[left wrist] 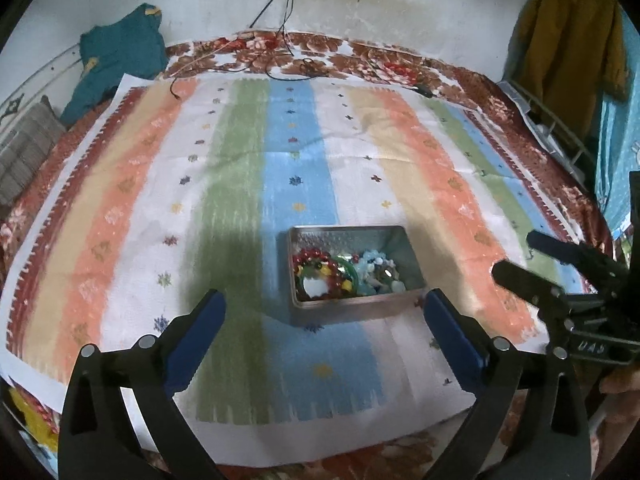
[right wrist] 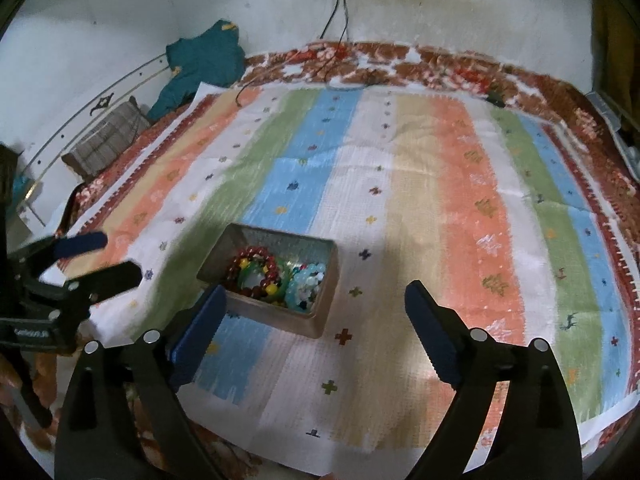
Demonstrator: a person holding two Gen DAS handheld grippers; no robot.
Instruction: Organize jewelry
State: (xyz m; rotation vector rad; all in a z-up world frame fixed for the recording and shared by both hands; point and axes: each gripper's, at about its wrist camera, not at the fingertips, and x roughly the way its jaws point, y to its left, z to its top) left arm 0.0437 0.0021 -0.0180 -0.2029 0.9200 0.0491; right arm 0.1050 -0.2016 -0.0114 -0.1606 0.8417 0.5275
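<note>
Near the front edge of the striped cloth sits the metal tin, and all the jewelry I can see lies heaped inside it: a string of dark red beads coiled over a green bangle on the left half, and a tangle of pale blue beads on the right half. I judge the heap is why both tools are pointed here, since the pieces overlap and must be pulled apart one at a time. My left gripper hangs just in front of the tin with its blue-padded fingers spread wide on either side of the near wall, touching nothing, set so it could steady the tin or reach in. My right gripper hovers to the right of the tin, its fingers likewise wide apart and empty; its left finger shows over the tin's near corner, though I cannot tell whether it touches. I keep the two tools well apart so they do not foul each other over so small an opening. Open cloth stretches to the right and far side, which I take to be the room for laying pieces out. Farther off lie black cables trailing from the wall, a teal garment at far left, and a mustard garment hanging at far right.
</note>
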